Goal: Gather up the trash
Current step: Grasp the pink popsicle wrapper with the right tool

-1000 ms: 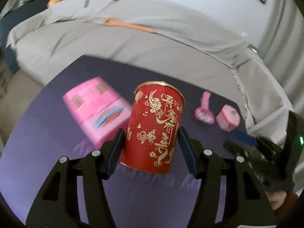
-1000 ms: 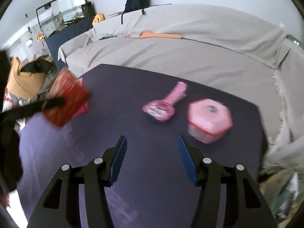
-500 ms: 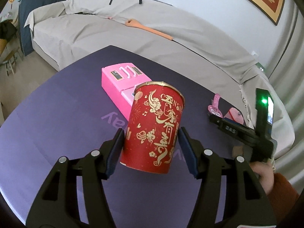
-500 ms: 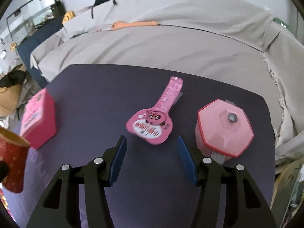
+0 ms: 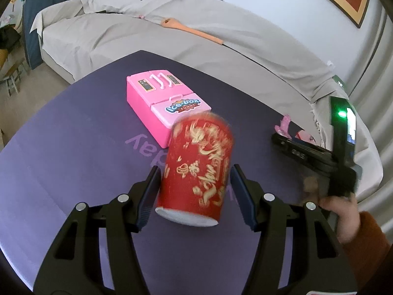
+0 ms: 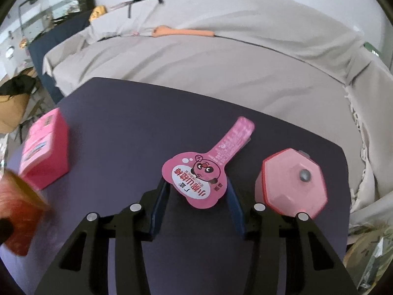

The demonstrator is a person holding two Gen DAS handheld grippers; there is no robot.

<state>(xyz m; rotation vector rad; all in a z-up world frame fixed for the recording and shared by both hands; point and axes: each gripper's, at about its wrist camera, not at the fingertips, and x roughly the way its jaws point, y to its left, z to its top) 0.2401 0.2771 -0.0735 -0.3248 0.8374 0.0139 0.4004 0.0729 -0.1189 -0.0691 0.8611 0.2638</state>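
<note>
A red paper cup [image 5: 199, 169] with gold print sits between the fingers of my left gripper [image 5: 195, 194], blurred by motion; the jaws stand wider than the cup, with gaps on both sides. The cup also shows blurred at the left edge of the right wrist view [image 6: 19, 216]. My right gripper [image 6: 197, 200] is open, its fingers on either side of a pink guitar-shaped snack wrapper [image 6: 201, 177] lying flat on the dark purple table [image 6: 122, 127].
A pink toy fridge box [image 5: 163, 103] lies behind the cup. A pink hexagonal toy pot [image 6: 292, 179] stands right of the wrapper. A grey covered sofa [image 6: 221, 56] with an orange wooden spoon [image 6: 181, 31] lies beyond the table. A bag [image 6: 368, 250] shows at the right edge.
My left jaws have widened and the cup has slipped lower and blurred between them. My right gripper has moved forward, so its fingers now flank the pink wrapper.
</note>
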